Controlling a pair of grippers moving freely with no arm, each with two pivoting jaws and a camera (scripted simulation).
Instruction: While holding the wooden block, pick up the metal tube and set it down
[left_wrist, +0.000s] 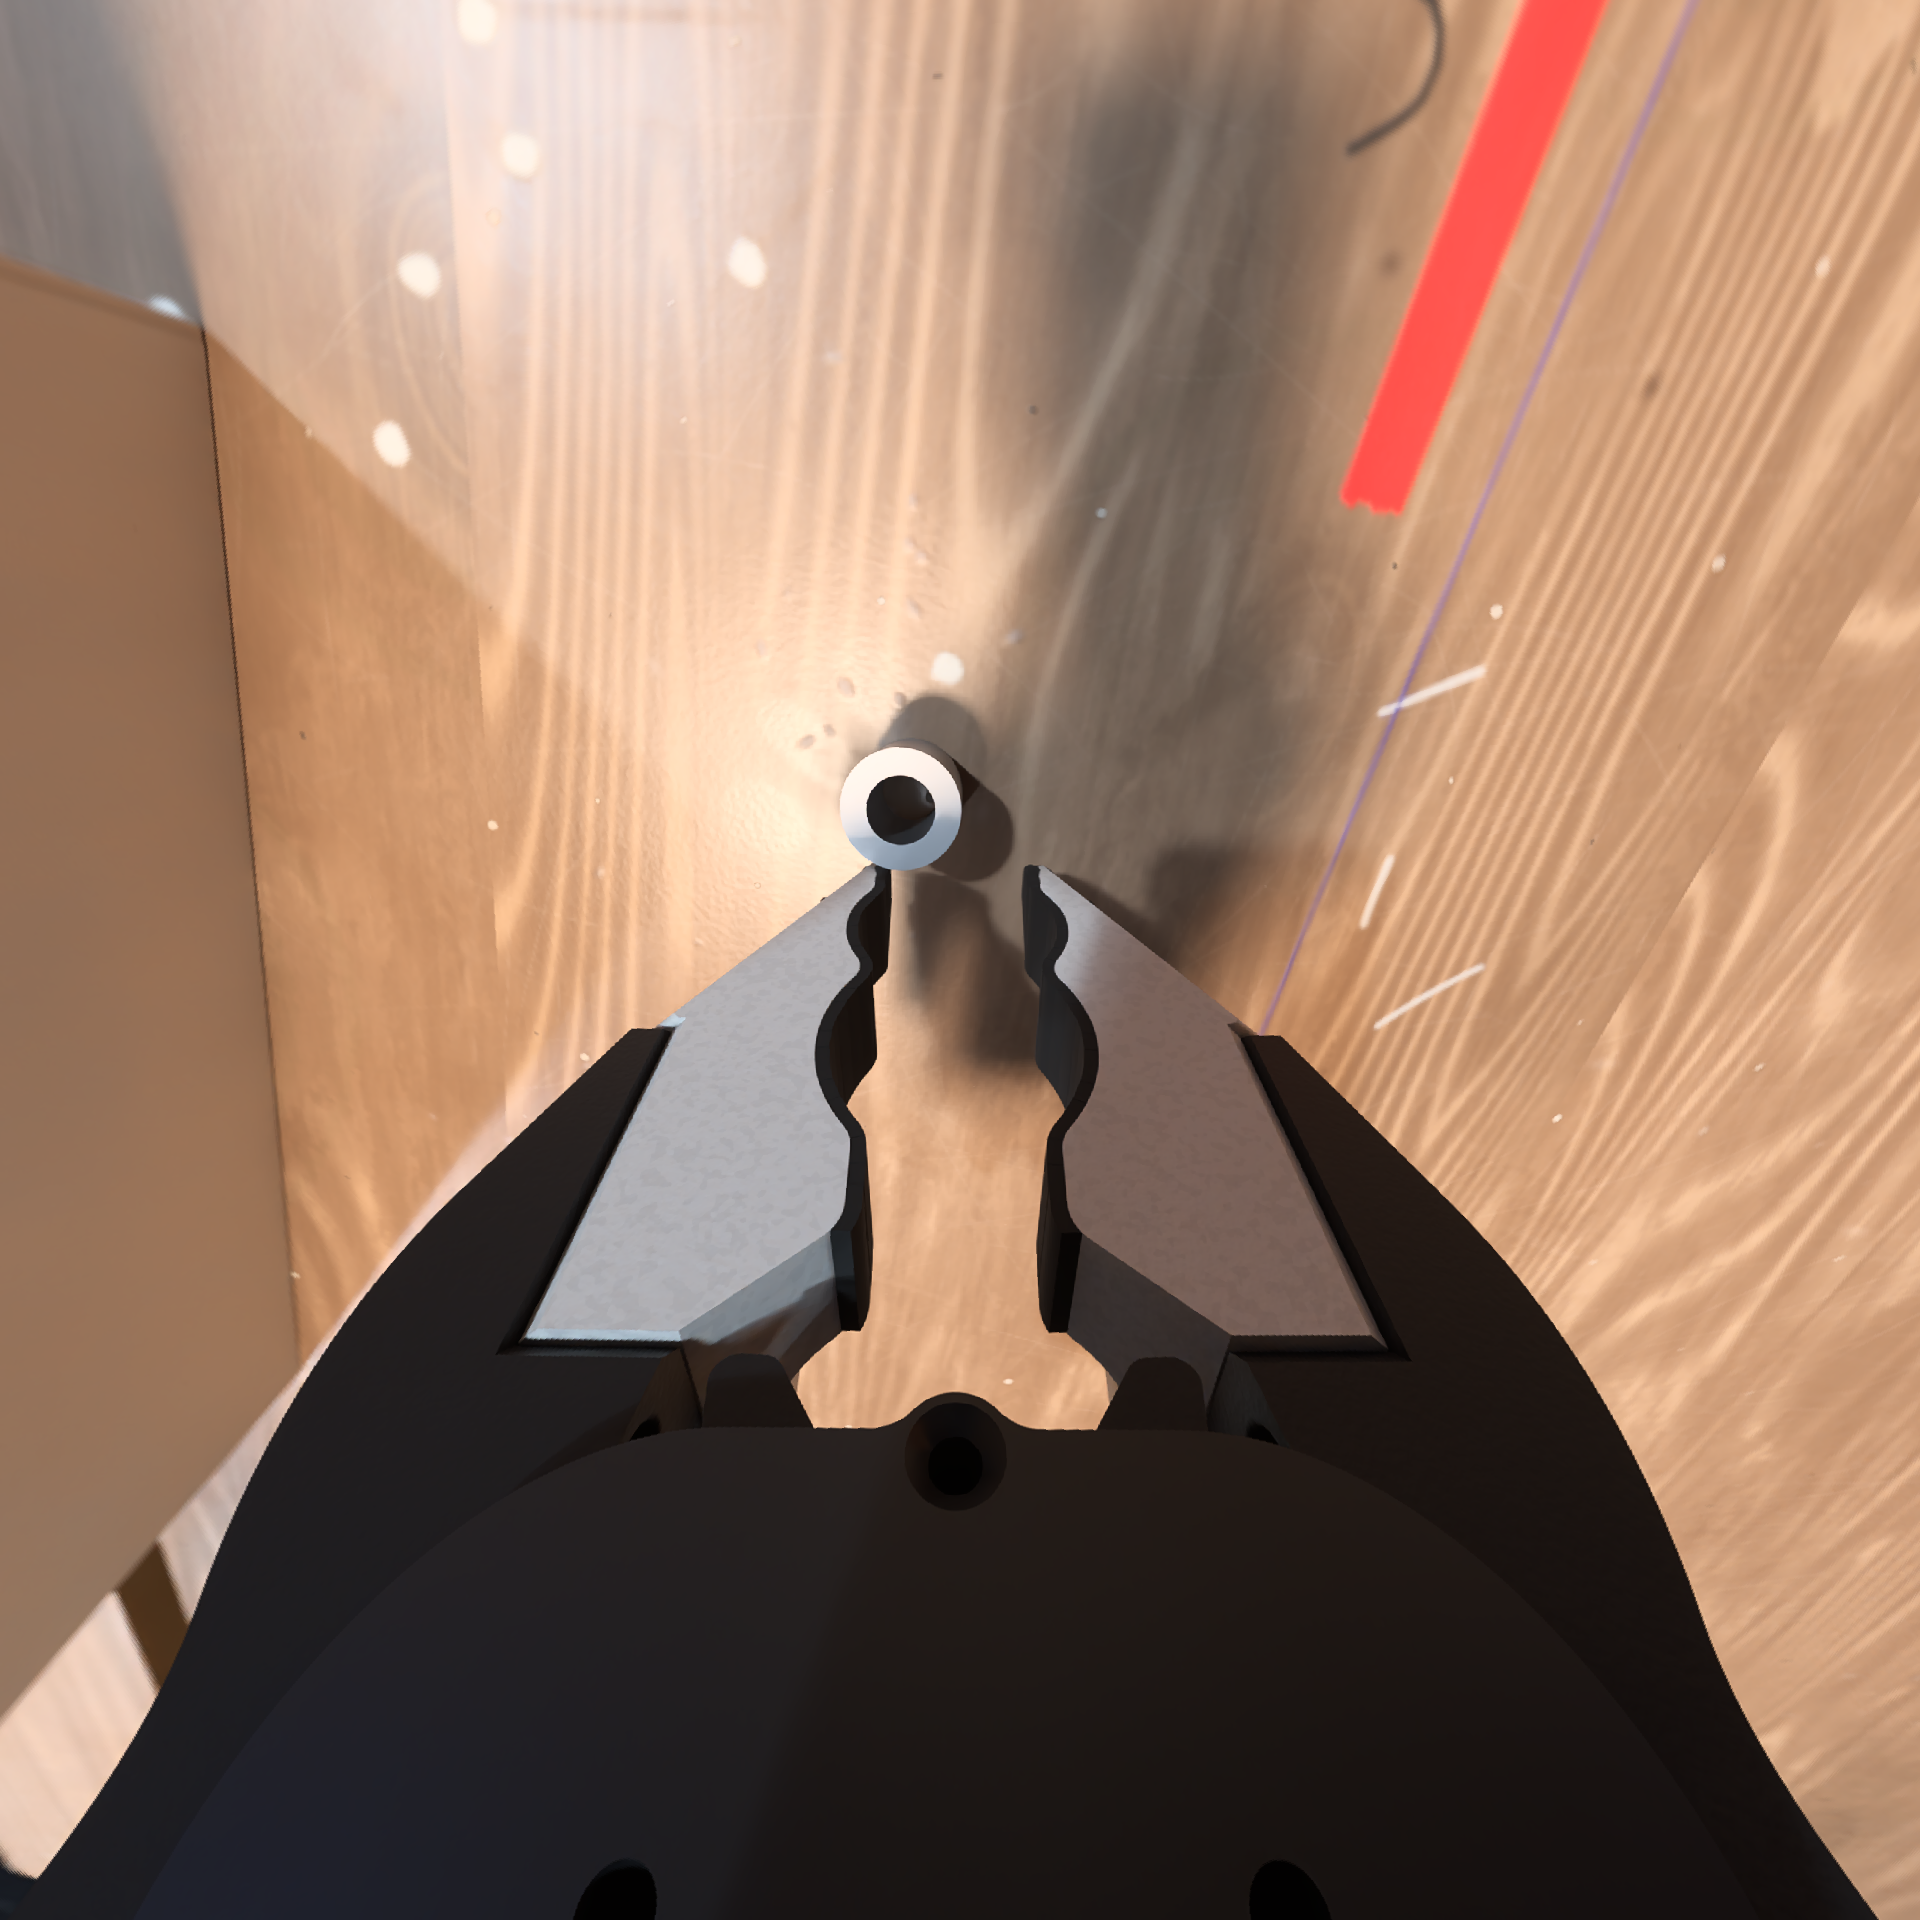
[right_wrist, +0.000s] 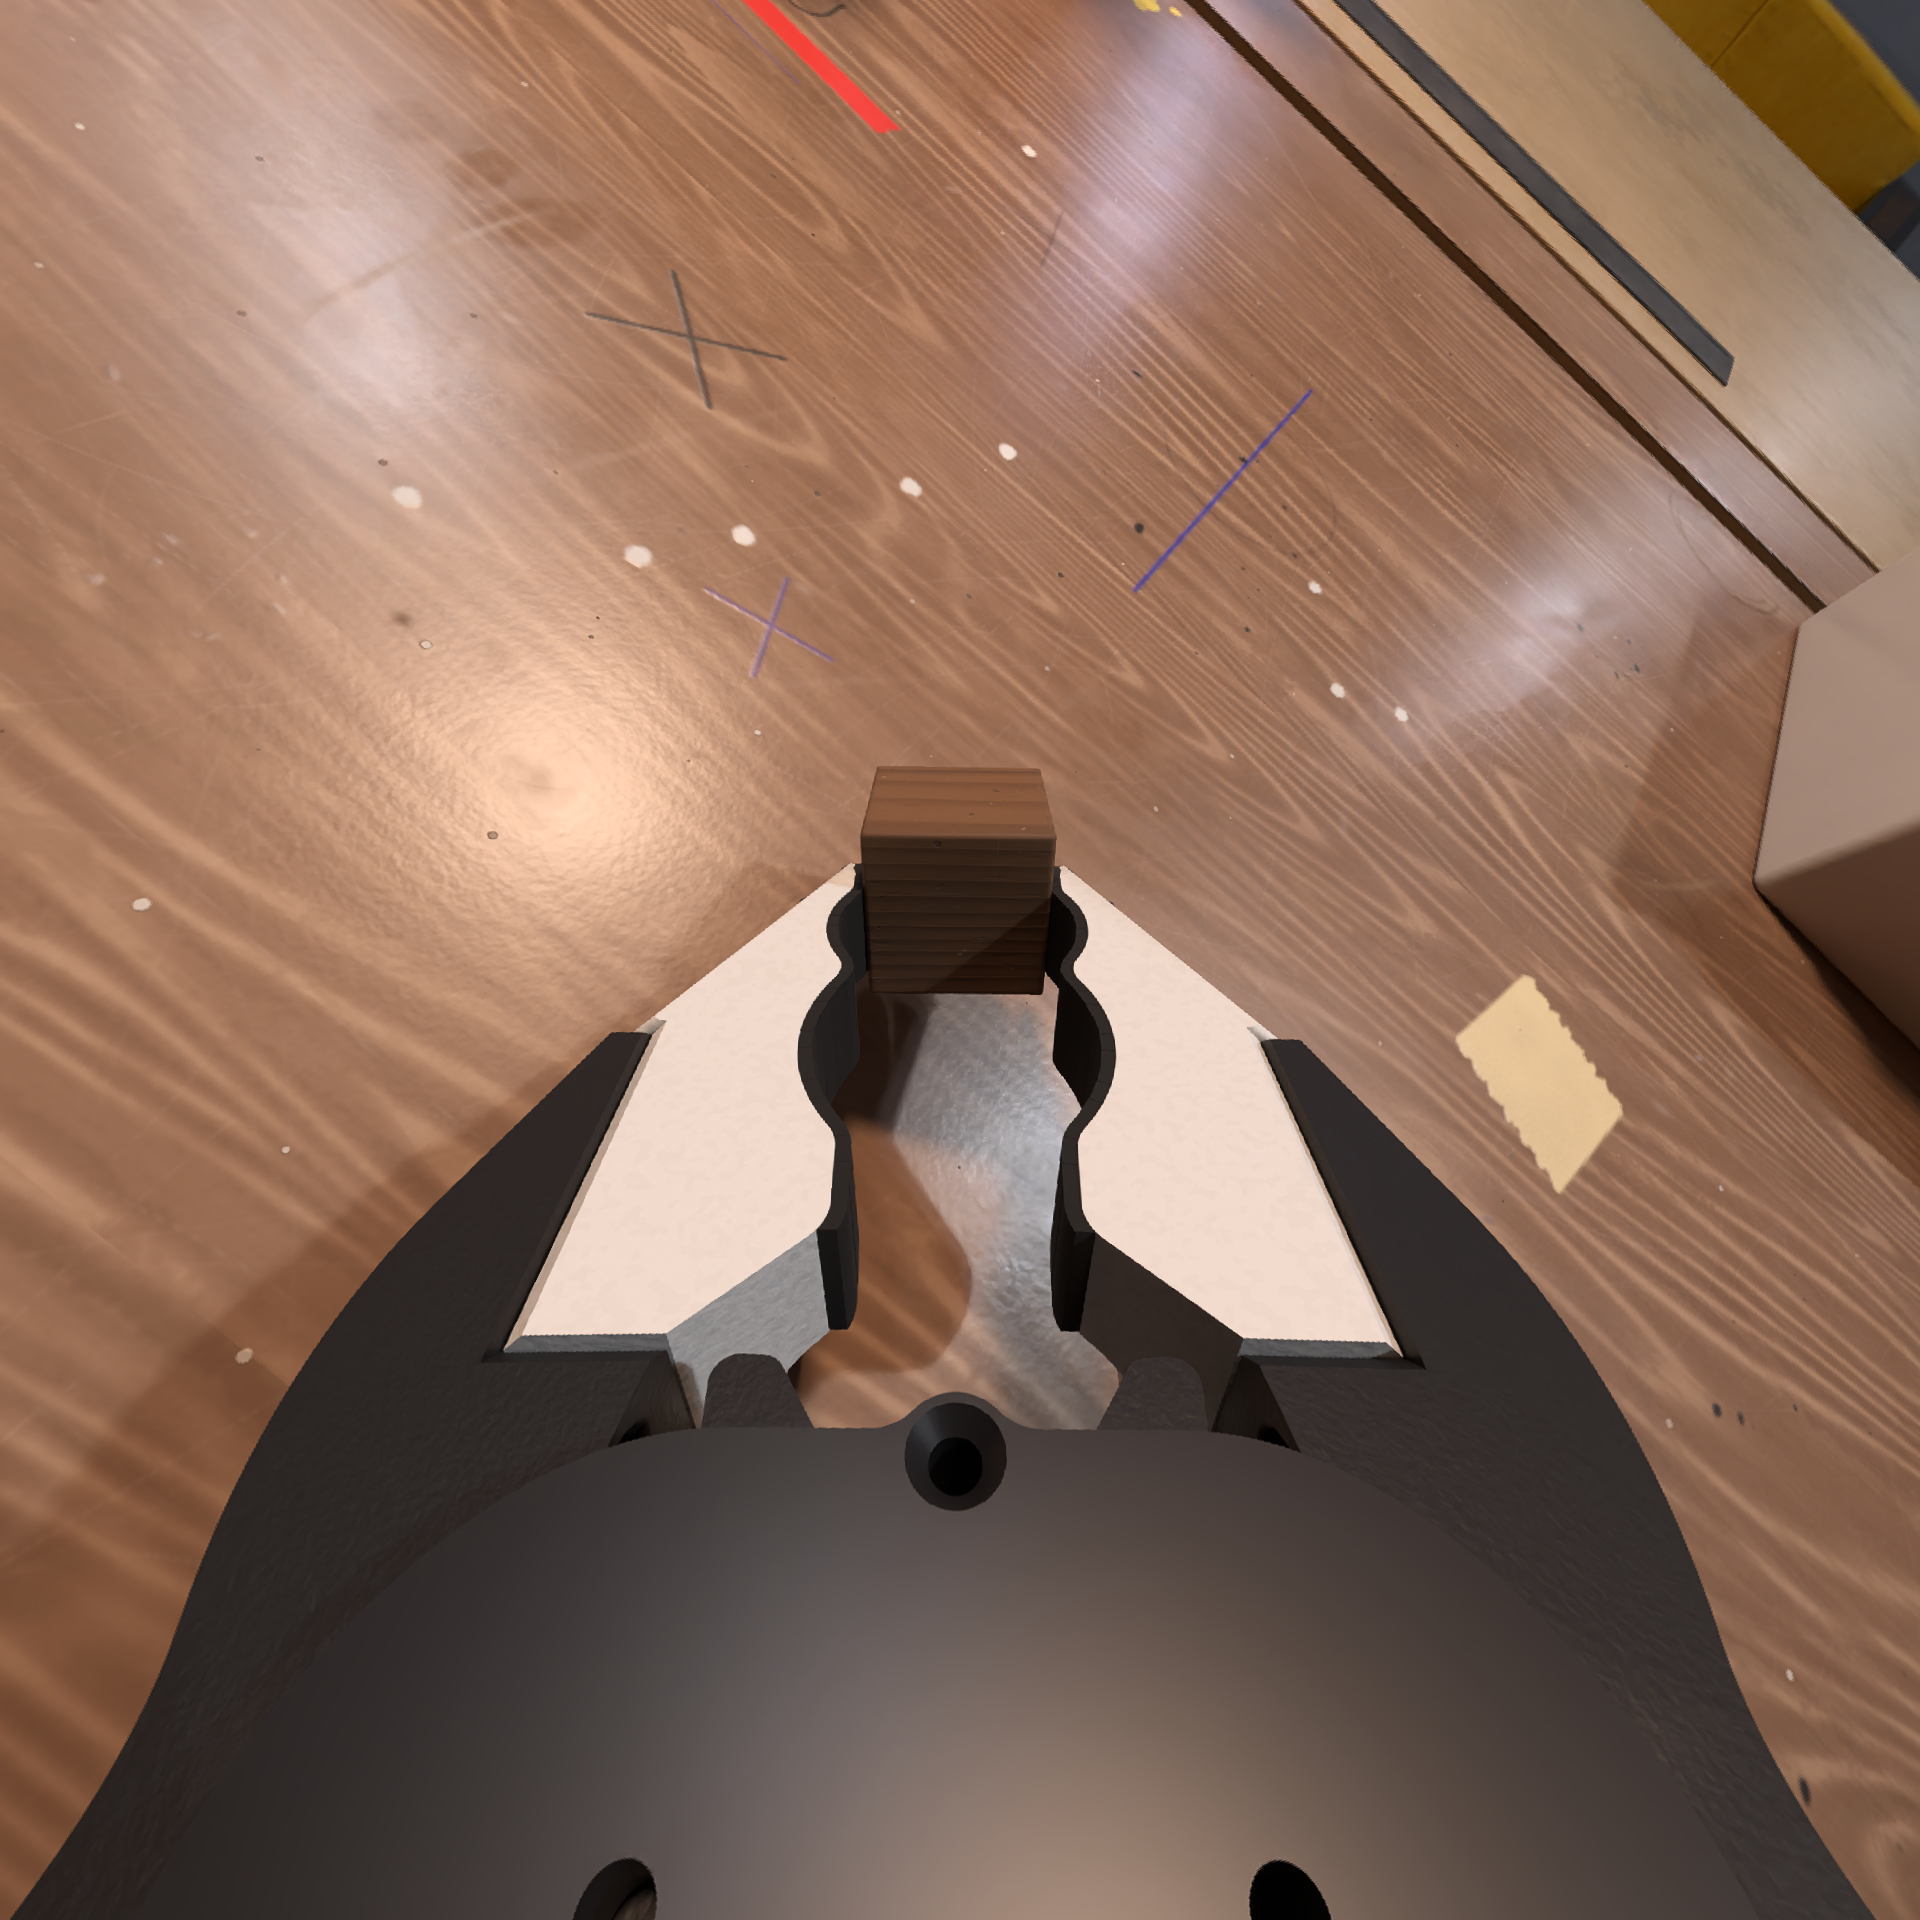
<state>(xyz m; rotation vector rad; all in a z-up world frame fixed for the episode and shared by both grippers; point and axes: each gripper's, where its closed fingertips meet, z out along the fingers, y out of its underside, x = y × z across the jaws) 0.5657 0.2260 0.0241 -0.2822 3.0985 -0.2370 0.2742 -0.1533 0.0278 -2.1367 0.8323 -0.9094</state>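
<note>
Left wrist view: left gripper (left_wrist: 956, 883) pointing straight down at a wooden table (left_wrist: 675, 520), jaws spread with a bare gap between them, pinching nothing. Metal tube (left_wrist: 901, 807) standing upright on the table, seen end-on as a pale ring round a dark bore, just beyond the tip of the left finger (left_wrist: 727, 1122) and outside the gap. Tube's shadow cast on the wood just behind it. Red strip (left_wrist: 1455, 270) lying on the table well off to the upper right, thin purple line (left_wrist: 1455, 644) running beside it. Tan box (left_wrist: 114, 831) filling the left edge.

Right wrist view: right gripper (right_wrist: 954, 925) pressed onto a wooden block (right_wrist: 951, 873), dark brown and ridged, pinched between the fingertips and sticking out past them, held clear above the table (right_wrist: 416, 779). Below, on the wood: a dark cross mark (right_wrist: 691, 338), a purple cross mark (right_wrist: 771, 627), a purple line (right_wrist: 1224, 490), a pale yellow patch (right_wrist: 1540, 1083). Corner of a tan box (right_wrist: 1849, 810) at the right edge. Metal tube not showing in this view.
</note>
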